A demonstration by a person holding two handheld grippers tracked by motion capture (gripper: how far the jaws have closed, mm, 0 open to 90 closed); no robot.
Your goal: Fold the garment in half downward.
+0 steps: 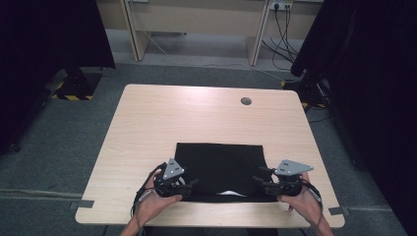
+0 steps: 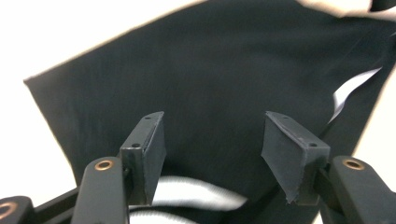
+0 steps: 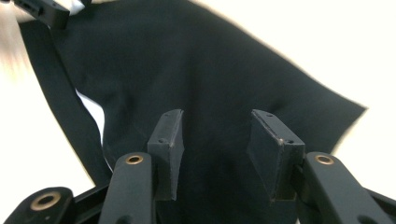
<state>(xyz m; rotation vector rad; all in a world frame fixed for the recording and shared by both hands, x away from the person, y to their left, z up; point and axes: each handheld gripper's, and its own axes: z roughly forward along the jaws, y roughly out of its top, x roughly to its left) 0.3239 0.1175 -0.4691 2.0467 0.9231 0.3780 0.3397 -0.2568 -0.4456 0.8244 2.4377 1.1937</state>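
The black cloth (image 1: 221, 169) lies flat on the table (image 1: 147, 128) between the left hand-held gripper (image 1: 189, 186) and right hand-held gripper (image 1: 258, 181), both with jaws apart and empty; light, limp fabric, probably best pinched at its near corners.

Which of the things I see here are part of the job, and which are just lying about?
Part of the job:
- black cloth, lying flat on the table
- left gripper, open at its near left corner
- right gripper, open at its near right corner

Just there:
- wooden table
- cable hole
- wall cables
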